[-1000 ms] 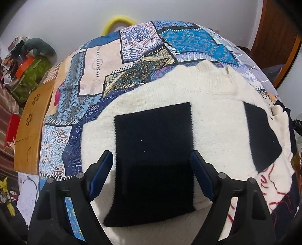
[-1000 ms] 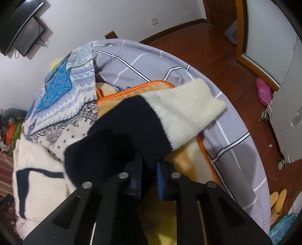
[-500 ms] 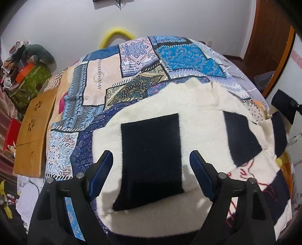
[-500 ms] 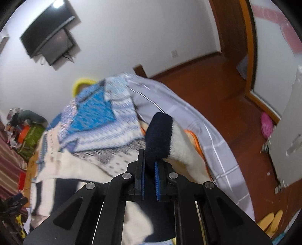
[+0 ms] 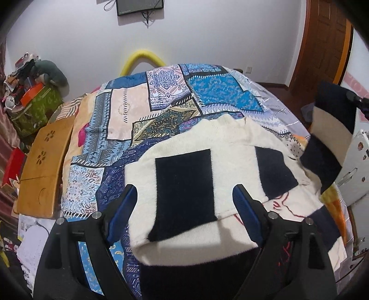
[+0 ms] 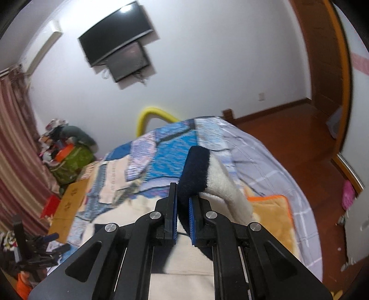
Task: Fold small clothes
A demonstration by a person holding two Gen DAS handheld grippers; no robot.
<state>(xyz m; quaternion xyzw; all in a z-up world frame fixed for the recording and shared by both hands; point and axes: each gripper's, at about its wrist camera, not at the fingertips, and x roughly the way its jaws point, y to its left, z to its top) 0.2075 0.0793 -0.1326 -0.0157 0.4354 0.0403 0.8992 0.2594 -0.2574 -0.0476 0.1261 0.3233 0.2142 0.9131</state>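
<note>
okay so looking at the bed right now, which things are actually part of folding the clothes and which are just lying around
Part of the job:
cream and navy sweater, spread on the bed
its sleeve, pinched in the right gripper
left gripper, open above the sweater

Just lying about:
patchwork bedspread
wooden lap table
yellow hoop
wall screen
pink slipper

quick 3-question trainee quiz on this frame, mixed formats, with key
1. True or false: the right gripper is shut on the sleeve.
2. What lies under the sweater? A) bare floor B) patterned quilt C) wooden board
3. Fill in: the left gripper hangs above the sweater with its jaws ____.

Key: 1 true; 2 B; 3 open, nothing between the pads.
</note>
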